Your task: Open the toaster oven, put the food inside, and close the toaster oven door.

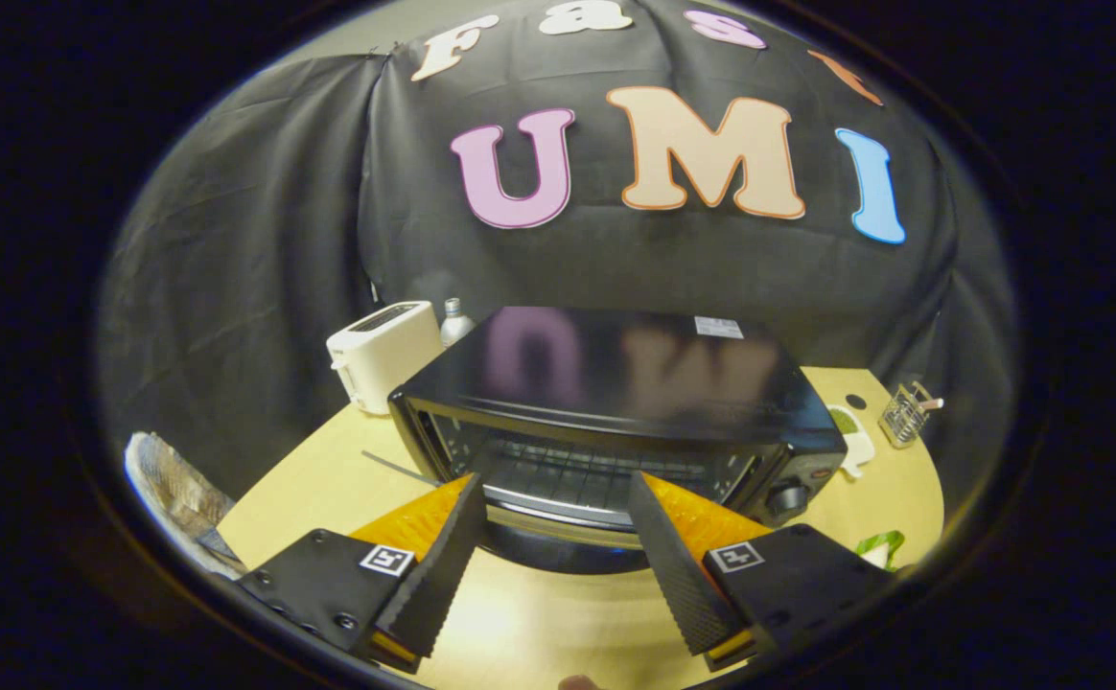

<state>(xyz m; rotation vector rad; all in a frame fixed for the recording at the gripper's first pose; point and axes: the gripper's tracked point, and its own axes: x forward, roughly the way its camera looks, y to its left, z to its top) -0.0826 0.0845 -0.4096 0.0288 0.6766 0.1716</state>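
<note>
A black toaster oven [616, 383] stands on the light wooden table [539, 623], just ahead of my fingers. Its glass door [568, 470] faces me and a wire rack shows through it. The door's silver handle [558, 510] runs across the gap between my fingers. My gripper [558, 484] is open, with its fingertips [467, 498] level with the handle on either side and not pressing on it. I cannot tell whether the door is fully closed. A green item [879, 546] lies on the table to the right of my right finger.
A white toaster [385, 355] and a small bottle [454, 321] stand behind the oven's left side. To the oven's right are a white dish with something green [850, 431] and a small wire holder [908, 412]. A woven thing [174, 494] sits off the table's left edge.
</note>
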